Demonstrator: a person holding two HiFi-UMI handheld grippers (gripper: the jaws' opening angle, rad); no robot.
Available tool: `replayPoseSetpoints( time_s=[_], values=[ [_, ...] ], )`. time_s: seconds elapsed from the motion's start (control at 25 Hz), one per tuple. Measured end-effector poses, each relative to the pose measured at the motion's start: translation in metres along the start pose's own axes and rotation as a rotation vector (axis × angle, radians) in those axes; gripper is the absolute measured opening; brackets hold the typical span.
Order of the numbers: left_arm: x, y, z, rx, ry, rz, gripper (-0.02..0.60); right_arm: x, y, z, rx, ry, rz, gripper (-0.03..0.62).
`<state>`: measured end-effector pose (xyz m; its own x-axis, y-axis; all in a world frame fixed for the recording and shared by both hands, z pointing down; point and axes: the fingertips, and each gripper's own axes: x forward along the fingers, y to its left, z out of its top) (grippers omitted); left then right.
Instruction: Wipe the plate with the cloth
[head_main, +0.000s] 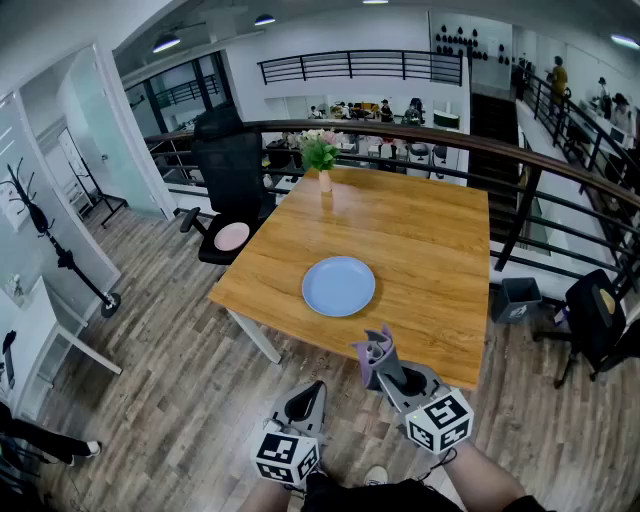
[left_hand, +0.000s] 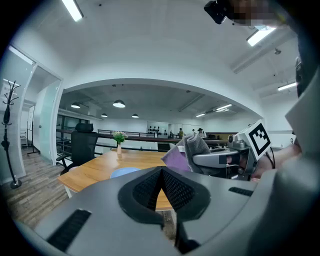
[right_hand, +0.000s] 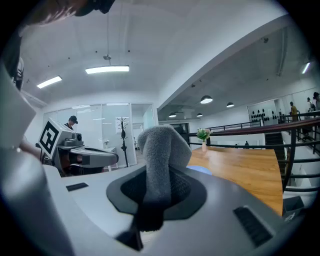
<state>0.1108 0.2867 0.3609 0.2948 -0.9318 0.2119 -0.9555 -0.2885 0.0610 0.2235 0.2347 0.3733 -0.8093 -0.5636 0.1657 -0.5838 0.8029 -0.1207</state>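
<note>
Just inside near table (head_main: 440, 330) edge, plate (head_main: 339, 286); cloth (head_main: 377, 352) nearby.

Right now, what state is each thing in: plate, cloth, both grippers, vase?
Plate: flat on the table, bare, untouched.
Cloth: pinched in the right gripper, short of the plate.
Right gripper: shut on the cloth.
Left gripper: shut, empty.
Vase: upright at the table's far end.

Wooden table (head_main: 430, 250) sat on a wood-plank floor (head_main: 170, 330), flower vase (head_main: 322, 165) on its far edge, black office chair (head_main: 228, 170) at its left, dark railing (head_main: 520, 165) behind it, bin (head_main: 518, 298) just right, coat rack (head_main: 50, 245) well left, ceiling lights (head_main: 166, 44) on.
</note>
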Motion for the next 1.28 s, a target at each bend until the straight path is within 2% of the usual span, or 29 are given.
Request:
replayPoseSetpoints(
  time_s=[0.72,1.28],
  values=[
    [0.001,0.0,-0.005,-0.004,0.009,0.02,0.018,0.0,-0.007,-0.002,0.019,-0.022,0.017,0.072],
    [0.033,0.037,-0.01,-0.028,0.014,0.002,0.018,0.04,-0.025,0.0,0.023,-0.014,-0.012,0.072]
  ],
)
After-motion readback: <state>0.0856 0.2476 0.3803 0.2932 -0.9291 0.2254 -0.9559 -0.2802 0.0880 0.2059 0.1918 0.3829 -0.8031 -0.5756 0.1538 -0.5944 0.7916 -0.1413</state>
